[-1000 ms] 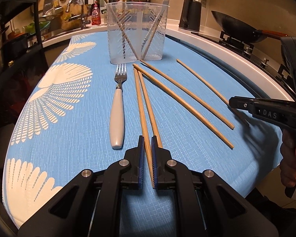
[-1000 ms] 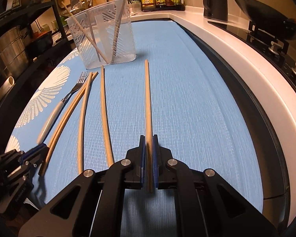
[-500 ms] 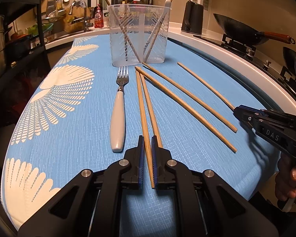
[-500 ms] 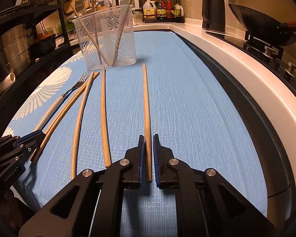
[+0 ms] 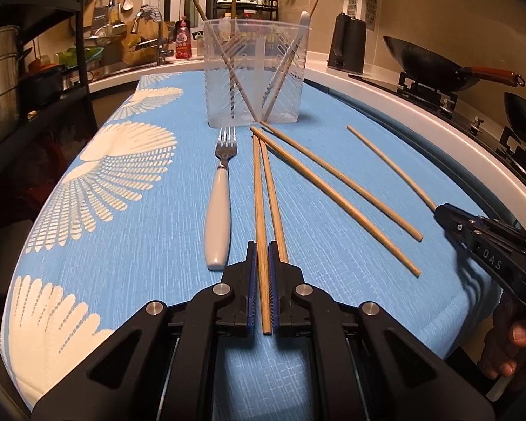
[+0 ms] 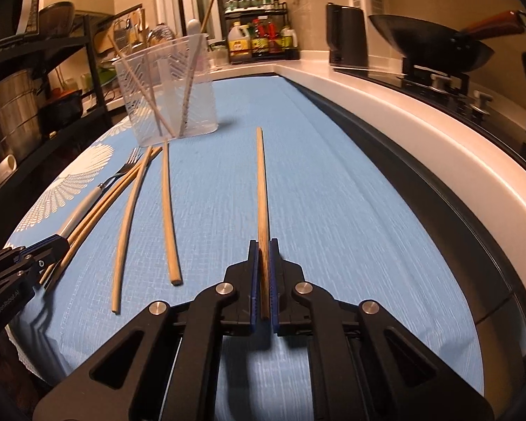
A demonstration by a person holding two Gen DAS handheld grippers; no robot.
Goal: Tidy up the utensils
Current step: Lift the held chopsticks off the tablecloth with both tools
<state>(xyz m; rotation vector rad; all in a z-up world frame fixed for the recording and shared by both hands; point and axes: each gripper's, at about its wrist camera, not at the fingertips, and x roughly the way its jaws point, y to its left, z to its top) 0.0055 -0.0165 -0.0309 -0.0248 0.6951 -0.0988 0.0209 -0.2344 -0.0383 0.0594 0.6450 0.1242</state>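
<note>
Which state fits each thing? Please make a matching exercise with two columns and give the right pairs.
Things:
1. white-handled metal fork
2. clear plastic utensil holder
3. wooden chopstick farthest right
4. black wok with the red-brown handle

States:
A. sits on the stove
B. held between the right gripper fingers
C. lies free on the blue cloth
D. stands upright, holding utensils

Pairs: 1-C, 2-D, 3-B, 4-A

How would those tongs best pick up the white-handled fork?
By the white handle of the fork, near its middle, coming from above with the tongs closing across its width. It lies flat, tines toward the clear holder, and the handle is thickest there.
</note>
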